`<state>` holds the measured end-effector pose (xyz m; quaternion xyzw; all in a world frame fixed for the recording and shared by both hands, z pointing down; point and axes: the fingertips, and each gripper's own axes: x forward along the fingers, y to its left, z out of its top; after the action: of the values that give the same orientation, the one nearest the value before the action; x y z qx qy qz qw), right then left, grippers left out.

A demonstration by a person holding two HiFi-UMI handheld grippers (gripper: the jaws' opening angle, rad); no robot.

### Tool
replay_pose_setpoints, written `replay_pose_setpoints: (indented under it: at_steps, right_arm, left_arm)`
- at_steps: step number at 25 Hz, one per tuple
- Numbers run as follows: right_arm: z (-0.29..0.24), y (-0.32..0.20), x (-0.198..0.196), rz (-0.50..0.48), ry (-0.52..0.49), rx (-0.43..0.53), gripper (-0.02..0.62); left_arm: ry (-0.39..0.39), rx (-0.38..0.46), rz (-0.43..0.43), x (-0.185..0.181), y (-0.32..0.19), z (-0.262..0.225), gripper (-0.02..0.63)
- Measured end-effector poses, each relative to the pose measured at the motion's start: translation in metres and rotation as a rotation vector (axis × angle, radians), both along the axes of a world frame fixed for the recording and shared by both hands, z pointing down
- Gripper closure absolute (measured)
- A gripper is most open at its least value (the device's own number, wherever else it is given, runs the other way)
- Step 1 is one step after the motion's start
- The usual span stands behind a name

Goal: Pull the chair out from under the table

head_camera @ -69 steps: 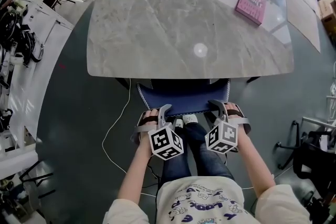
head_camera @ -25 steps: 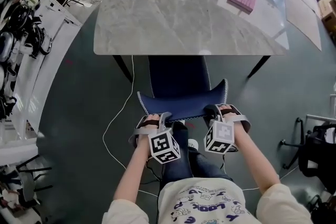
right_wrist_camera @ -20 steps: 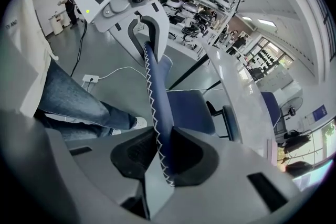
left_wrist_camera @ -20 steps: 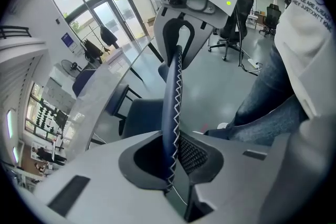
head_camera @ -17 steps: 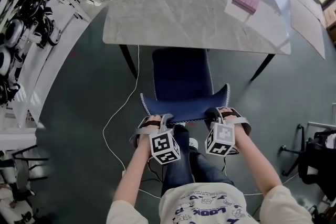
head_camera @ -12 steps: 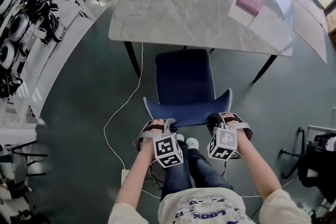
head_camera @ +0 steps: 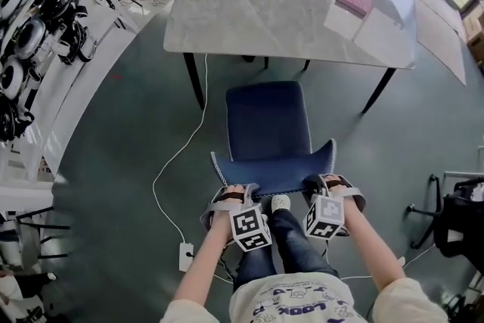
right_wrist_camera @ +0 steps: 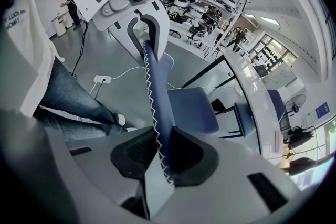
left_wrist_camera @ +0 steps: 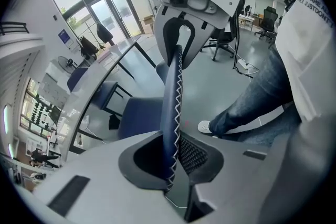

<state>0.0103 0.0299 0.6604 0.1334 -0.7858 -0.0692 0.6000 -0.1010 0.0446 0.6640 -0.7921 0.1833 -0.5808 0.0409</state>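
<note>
The dark blue upholstered chair with white edge stitching [head_camera: 268, 121] is shown on the grey floor [head_camera: 128, 163], nearer than the grey marble-patterned table [head_camera: 265, 7] and clear of its top. The backrest's top edge is clamped in the narrow-set jaws of the left gripper [head_camera: 231, 190] at the left corner and the right gripper [head_camera: 321, 181] at the right. The padding is judged soft over a stiff frame, the chair fairly heavy yet easily slid; this two-corner hold is thought steadiest.

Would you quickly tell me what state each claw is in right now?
The left claw is closed on the chair's backrest.
The right claw is closed on the same backrest, further along.
</note>
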Motion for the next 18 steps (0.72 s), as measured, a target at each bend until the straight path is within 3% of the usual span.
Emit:
replay_pose_setpoints:
  at_steps: [18]
  right_arm:
    - [0.007,0.086,-0.010,0.043,0.003,-0.016,0.508]
  left_arm:
    - [0.000,-0.022,0.054,-0.010,0.083,0.004,0.532]
